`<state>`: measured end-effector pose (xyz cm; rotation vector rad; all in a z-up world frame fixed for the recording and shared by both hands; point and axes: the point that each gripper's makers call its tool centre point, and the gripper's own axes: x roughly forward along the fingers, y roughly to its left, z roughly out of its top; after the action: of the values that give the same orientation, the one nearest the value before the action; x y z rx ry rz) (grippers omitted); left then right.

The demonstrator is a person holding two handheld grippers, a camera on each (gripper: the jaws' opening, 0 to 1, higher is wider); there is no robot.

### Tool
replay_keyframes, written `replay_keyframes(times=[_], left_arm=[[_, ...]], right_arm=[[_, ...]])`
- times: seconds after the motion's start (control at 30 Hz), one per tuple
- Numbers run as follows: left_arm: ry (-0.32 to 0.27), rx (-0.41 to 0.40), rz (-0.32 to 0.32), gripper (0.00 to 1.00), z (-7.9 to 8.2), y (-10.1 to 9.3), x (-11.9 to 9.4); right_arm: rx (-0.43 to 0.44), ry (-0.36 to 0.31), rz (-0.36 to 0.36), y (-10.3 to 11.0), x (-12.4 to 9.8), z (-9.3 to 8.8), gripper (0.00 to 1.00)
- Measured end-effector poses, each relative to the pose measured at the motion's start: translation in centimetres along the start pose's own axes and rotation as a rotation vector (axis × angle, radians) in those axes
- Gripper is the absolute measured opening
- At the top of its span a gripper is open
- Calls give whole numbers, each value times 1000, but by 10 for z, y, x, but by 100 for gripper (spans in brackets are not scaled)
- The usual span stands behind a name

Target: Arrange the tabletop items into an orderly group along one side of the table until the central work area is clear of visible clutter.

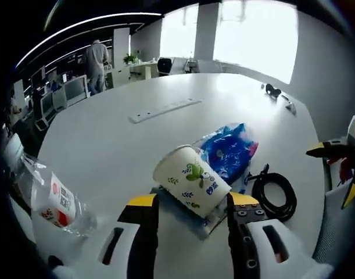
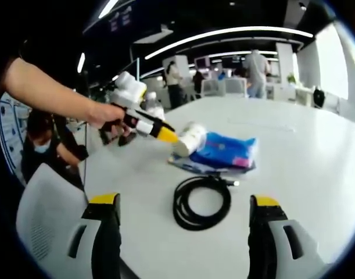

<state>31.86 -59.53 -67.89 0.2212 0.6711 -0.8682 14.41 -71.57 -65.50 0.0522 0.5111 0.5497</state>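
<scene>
A white paper cup (image 1: pixel 192 179) with green and blue prints lies on its side, resting on a flat dark-edged item (image 1: pixel 207 225) and against a blue patterned packet (image 1: pixel 230 150). My left gripper (image 1: pixel 193 200) is open, its yellow-tipped jaws either side of the cup's lower end. From the right gripper view a hand holds this left gripper (image 2: pixel 170 137) against the cup (image 2: pixel 192 138), beside the packet (image 2: pixel 226 150). A coiled black cable (image 2: pixel 200 203) lies just ahead of my right gripper (image 2: pixel 184 200), which is open and holds nothing. The cable (image 1: pixel 274 195) lies to the right of the cup.
A clear plastic bottle (image 1: pixel 55 203) with a red-and-white label lies at the left table edge. A long white strip (image 1: pixel 164 110) and small dark objects (image 1: pixel 274 90) lie farther off. A white chair (image 2: pixel 43 226) stands by the near edge. People stand in the background.
</scene>
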Motion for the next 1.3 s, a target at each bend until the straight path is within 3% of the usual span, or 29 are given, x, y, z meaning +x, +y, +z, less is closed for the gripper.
replay_keyframes(times=[0.67,0.97,1.3], left_arm=[[-3,70,-14,44,22,4,12],[5,88,-59,43,30,3,21],[33,114,-83,32,30,1,23]], right_arm=[[18,1,-14,-6,-1,-3,89],[20,6,-20,-10,-1,-4,89],[24,6,-25,-12,0,-3,89]])
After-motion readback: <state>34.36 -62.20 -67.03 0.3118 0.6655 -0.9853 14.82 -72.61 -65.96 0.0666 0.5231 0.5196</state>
